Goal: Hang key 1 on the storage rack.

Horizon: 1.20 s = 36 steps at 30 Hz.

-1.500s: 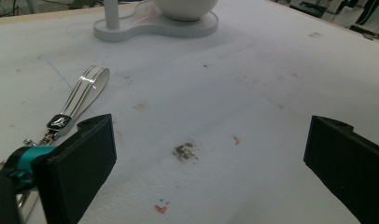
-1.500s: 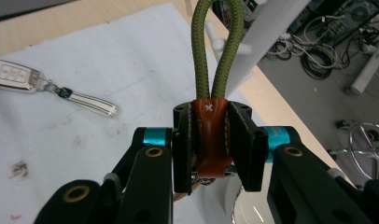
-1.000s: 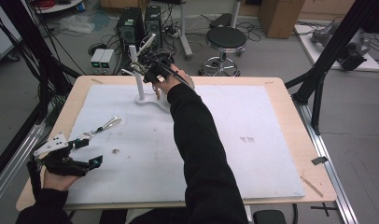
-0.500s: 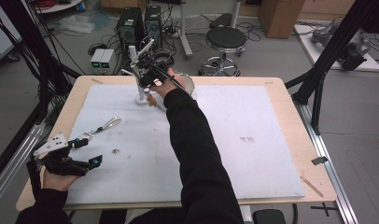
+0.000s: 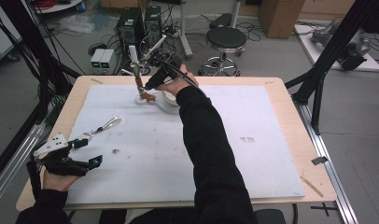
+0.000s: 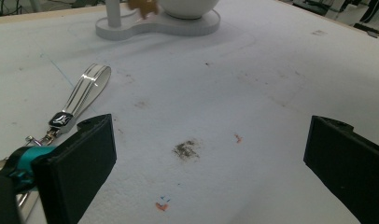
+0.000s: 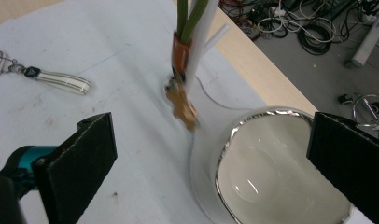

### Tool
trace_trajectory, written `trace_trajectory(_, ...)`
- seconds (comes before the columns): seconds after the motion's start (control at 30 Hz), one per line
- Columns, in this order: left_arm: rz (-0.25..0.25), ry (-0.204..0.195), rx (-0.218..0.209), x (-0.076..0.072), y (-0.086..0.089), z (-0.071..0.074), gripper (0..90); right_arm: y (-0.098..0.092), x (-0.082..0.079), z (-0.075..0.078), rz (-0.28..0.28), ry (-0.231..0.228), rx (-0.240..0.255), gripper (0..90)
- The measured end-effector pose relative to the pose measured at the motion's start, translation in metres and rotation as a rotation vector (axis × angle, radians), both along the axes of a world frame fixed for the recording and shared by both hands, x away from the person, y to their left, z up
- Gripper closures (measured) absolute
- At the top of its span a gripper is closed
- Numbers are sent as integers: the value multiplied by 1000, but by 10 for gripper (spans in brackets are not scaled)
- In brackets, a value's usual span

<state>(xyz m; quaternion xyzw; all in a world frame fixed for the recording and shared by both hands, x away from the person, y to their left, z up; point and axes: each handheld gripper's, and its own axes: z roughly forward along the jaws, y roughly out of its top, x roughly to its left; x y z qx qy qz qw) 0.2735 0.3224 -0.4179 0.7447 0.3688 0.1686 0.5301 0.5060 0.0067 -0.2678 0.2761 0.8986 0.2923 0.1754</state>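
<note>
While the right gripper (image 7: 211, 163) stood with its jaws just sprung wide and nothing between them, the brown key fob (image 7: 182, 105) hung on the white stand (image 5: 134, 60) just ahead. Withdrawing straight, without brushing the fob, seemed wise. The left gripper (image 6: 211, 163) rested spread beside the strap keychain (image 6: 80, 100).

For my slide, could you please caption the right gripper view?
Open right gripper beside a keychain hanging on the white stand.
</note>
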Motion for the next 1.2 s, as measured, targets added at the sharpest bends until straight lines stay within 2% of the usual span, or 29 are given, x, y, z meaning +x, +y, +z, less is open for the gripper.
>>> trace_trajectory(0.03,2,0,-2,0,0,0,28,-9,-3,2,-3,-10,12,7)
trace_trajectory(0.13,1,0,-3,0,0,0,28,-19,-5,2,-12,-15,30,7)
trace_trajectory(0.17,2,-1,-6,1,0,0,28,-30,-8,1,-19,-15,38,7)
trace_trajectory(0.2,2,-1,-6,1,0,0,28,-30,-8,1,-19,-15,38,7)
trace_trajectory(0.23,3,-2,-8,1,0,0,28,-40,-10,-1,-30,-15,39,7)
trace_trajectory(0.3,5,-1,-12,1,0,0,28,-45,-11,-1,-33,-16,43,7)
trace_trajectory(0.33,5,-1,-13,1,0,0,28,-55,-13,-3,-42,-6,61,7)
trace_trajectory(0.37,6,-1,-15,1,0,0,28,-55,-13,-3,-42,-6,61,7)
trace_trajectory(0.4,5,-1,-14,2,0,0,28,-66,-14,-6,-47,-4,65,7)
trace_trajectory(0.43,5,-1,-14,2,0,0,28,-66,-14,-6,-47,-4,65,7)
trace_trajectory(0.5,4,1,-14,2,0,0,28,-80,-17,-10,-67,4,73,7)
trace_trajectory(0.63,1,2,-10,2,0,0,28,-97,-21,-11,-86,6,115,7)
trace_trajectory(0.67,1,2,-8,1,0,0,28,-108,-24,-12,-106,14,134,7)
trace_trajectory(0.7,4,0,-8,1,-1,0,28,-108,-24,-12,-106,14,134,7)
trace_trajectory(0.73,3,2,-6,1,0,0,28,-120,-28,-11,-122,14,170,7)
trace_trajectory(0.8,4,2,-8,1,0,0,28,-125,-29,-10,-126,8,187,7)
trace_trajectory(0.83,2,3,-5,1,0,0,28,-138,-33,-10,-138,1,216,7)
trace_trajectory(0.87,2,3,-5,1,0,0,28,-143,-35,-9,-146,3,217,7)
trace_trajectory(1.0,5,5,-5,1,-1,0,28,-156,-42,-4,-154,-19,237,7)
trace_trajectory(1.03,5,9,-5,1,-1,0,28,-164,-47,-1,-143,-24,282,7)
trace_trajectory(1.2,-1,10,1,1,-3,0,28,-172,-56,-1,-137,-23,274,8)
